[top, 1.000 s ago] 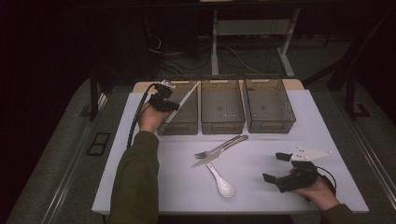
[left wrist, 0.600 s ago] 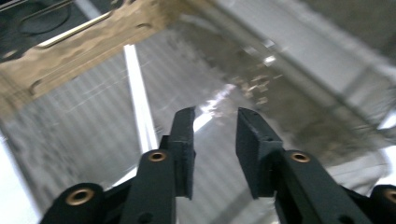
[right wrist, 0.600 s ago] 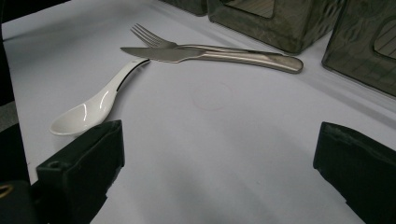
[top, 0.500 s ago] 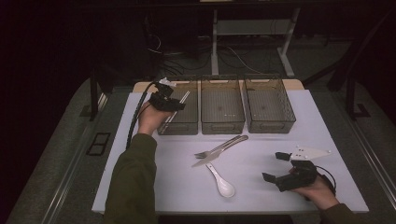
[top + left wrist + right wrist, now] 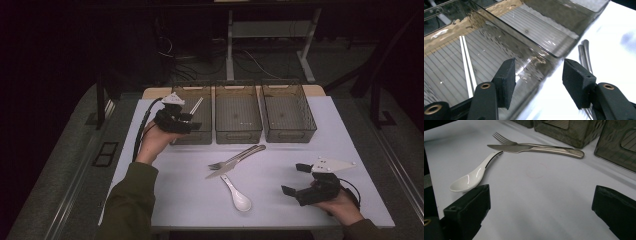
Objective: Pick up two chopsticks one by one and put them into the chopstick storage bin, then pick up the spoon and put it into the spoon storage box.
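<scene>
Chopsticks (image 5: 195, 106) lie in the leftmost bin (image 5: 206, 136), upper left of centre in the high view, long axis diagonal, tips toward upper right. Left gripper (image 5: 187, 120) hovers at that bin, right gripper (image 5: 295, 181) low right.

Left gripper view: jaws wide apart, empty; chopsticks (image 5: 467, 65) left of frame. Risk: jaw clips the bin wall & shoves it.

Right gripper view: jaws wide, empty; spoon (image 5: 473, 176), knife (image 5: 534, 148), fork (image 5: 506, 141) ahead.
</scene>
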`<state>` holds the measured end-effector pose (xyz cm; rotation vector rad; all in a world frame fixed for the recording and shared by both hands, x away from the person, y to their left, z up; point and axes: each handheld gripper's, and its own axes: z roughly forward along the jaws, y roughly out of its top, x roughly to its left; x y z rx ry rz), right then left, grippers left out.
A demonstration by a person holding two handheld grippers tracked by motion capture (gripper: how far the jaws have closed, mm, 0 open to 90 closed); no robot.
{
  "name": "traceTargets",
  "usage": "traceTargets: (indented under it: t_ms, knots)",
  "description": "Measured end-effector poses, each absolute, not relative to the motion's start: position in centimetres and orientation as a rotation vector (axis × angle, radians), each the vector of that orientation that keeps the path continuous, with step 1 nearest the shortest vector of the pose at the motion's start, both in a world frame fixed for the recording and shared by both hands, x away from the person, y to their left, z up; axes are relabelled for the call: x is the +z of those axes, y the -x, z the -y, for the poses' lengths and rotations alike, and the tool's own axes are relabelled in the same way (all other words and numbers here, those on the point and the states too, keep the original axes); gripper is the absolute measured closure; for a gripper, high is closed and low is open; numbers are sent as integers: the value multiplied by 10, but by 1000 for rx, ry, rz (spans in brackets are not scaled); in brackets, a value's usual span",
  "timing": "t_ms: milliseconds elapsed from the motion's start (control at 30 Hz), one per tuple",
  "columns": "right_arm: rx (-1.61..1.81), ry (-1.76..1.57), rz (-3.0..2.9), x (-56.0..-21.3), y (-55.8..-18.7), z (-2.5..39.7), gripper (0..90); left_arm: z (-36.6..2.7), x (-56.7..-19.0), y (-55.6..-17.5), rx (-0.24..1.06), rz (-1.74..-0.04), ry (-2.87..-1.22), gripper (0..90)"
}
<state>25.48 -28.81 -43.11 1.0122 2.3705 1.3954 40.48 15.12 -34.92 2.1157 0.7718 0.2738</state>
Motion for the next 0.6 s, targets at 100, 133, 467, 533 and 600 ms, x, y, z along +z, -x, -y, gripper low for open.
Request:
traceTargets:
  t_ms: [100, 133, 467, 533, 600]
  knots:
    - [1394, -1013, -2370, -431, -254, 289, 19, -151, -351, -392, 286, -755, -2123, 394]
    - [1397, -1014, -2369, -431, -255, 289, 19, -152, -351, -388, 283, -747, -2124, 388]
    - [1395, -1016, -2370, -430, -255, 289, 19, -150, -356, -355, 291, -704, -2114, 296]
    - [1396, -1014, -2368, -431, -255, 289, 19, -149, -358, -348, 294, -689, -2105, 269]
    - [1395, -1013, -2369, -431, -255, 289, 19, -149, -361, -342, 292, -680, -2100, 250]
